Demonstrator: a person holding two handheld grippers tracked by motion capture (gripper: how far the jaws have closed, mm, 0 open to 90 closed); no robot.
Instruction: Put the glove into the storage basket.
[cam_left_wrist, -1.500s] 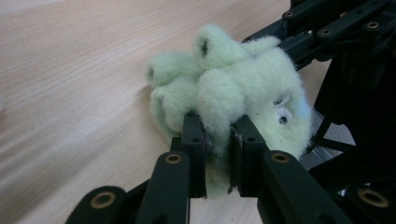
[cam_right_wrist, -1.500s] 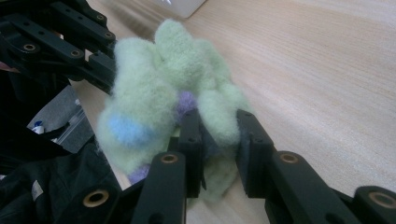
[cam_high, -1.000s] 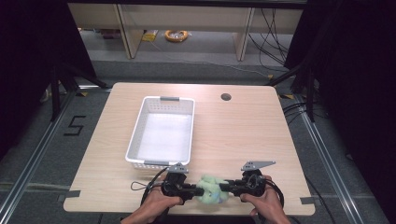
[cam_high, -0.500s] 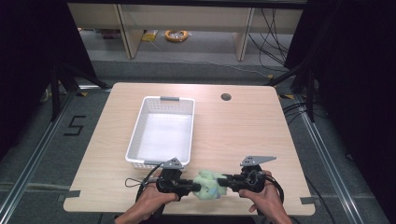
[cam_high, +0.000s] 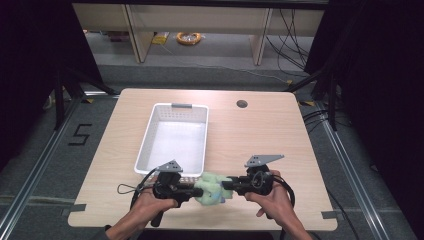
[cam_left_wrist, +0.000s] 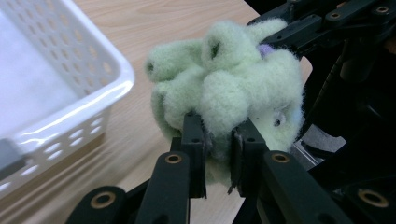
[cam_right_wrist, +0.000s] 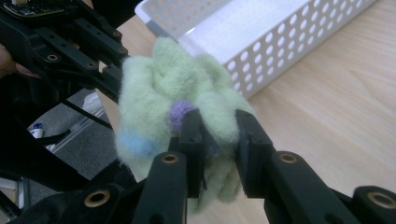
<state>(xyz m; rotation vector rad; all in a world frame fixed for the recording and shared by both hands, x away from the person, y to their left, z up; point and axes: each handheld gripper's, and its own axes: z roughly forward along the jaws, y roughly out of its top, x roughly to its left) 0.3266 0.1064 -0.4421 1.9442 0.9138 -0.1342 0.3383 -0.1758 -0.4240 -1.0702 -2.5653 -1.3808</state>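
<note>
Currently I hold the green fleece bundle (cam_high: 211, 187) between both tools near the front edge of the table (cam_high: 280, 130), just in front of the basket's near short wall. The left gripper (cam_left_wrist: 217, 144) is clamped narrow on a fold at one side of the bundle; the right gripper (cam_right_wrist: 217, 135) is pinched on a fold at the opposite side, beside a purple patch (cam_right_wrist: 180, 112) and near a blue patch (cam_right_wrist: 133, 140).

Procedure for the step in hand, as I judge it:
1. Keep both clamps firm; the fleece is soft and compresses, so a shallow bite may slip.
2. Move both hands together so the bundle is neither stretched nor dropped.
3. Lift enough to clear the rim of the white basket (cam_high: 150, 135) before travelling over it. The rim sits close to the bundle in the left gripper view, so a low path risks snagging.
4. Release only once the bundle is over the basket floor.

Container status: the white perforated basket stands left of the table's centre, long side running front to back. Its interior appears bare; nothing rests in it as far as I can see.
</note>
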